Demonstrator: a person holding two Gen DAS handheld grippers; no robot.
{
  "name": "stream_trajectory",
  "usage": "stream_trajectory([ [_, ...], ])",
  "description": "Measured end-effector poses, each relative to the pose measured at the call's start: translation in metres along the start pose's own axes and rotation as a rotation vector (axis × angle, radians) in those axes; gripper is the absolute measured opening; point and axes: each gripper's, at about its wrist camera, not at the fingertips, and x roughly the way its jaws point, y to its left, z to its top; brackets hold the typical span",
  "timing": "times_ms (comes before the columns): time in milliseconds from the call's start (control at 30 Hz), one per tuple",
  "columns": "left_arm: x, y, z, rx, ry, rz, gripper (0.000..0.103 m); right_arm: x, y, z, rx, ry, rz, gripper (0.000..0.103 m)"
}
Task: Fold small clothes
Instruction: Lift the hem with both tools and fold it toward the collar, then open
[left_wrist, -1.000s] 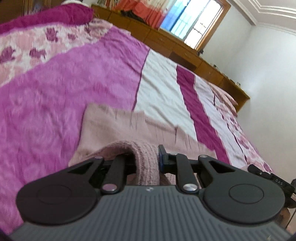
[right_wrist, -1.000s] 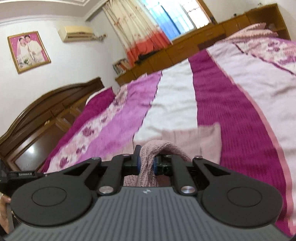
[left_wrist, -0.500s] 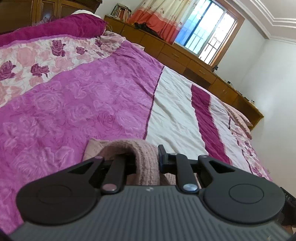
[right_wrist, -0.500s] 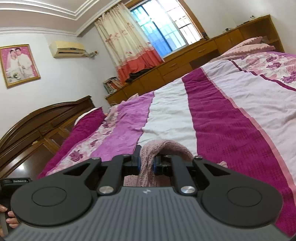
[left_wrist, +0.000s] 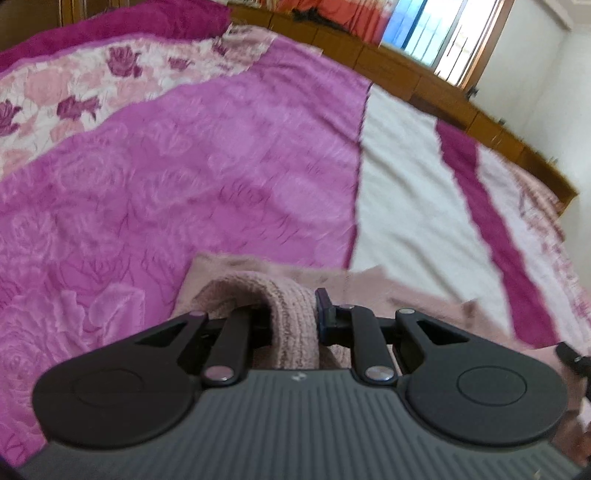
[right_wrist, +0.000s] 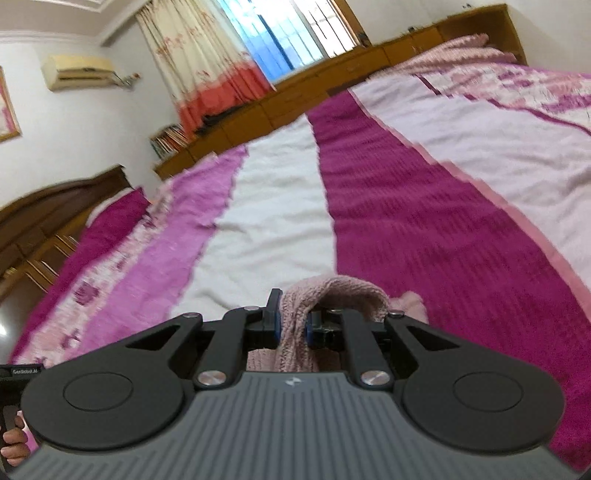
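Pink knit, fuzzy and ribbed, is what you have in both grippers: a small garment (left_wrist: 295, 317) bunched into a fold at each hand. In your left wrist view, the left gripper (left_wrist: 291, 321) has its fingers (left_wrist: 322, 310) nearly together with a thick roll of the knit pinched between them; the rest of the garment lies flat just beyond on the bedspread (left_wrist: 221, 177), across the seam where the magenta rose-patterned panel meets the white stripe. In your right wrist view, the right gripper (right_wrist: 293, 325) is likewise clamped, blue-padded fingers (right_wrist: 275, 317) squeezing a narrow fold of the same garment (right_wrist: 332, 291), which humps up over them and drapes onto the white and dark magenta stripes of the bedspread (right_wrist: 424, 229). A hand (right_wrist: 13, 445) shows at the lower left edge there. Further out stand a long wooden cabinet (right_wrist: 332, 88), an orange-hemmed curtain (right_wrist: 207, 66) and a wall air conditioner (right_wrist: 77, 72).
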Motion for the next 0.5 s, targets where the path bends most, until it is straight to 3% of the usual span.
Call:
stream_trajectory([
  [167, 0.024, 0.012, -0.012, 0.002, 0.036, 0.007, 0.019, 0.028, -0.018, -0.018, 0.018, 0.074, -0.072, 0.013],
  [333, 0.022, 0.011, -0.015, 0.017, 0.034, 0.001, 0.021, 0.034, -0.022, -0.025, -0.002, 0.084, -0.077, 0.014],
  [433, 0.015, 0.012, -0.013, 0.005, 0.049, -0.011, 0.024, 0.031, -0.023, -0.022, 0.021, 0.101, -0.062, 0.028],
  [500, 0.006, 0.010, -0.012, 0.007, 0.053, -0.014, 0.036, 0.023, -0.023, -0.019, 0.044, 0.106, -0.053, 0.036],
])
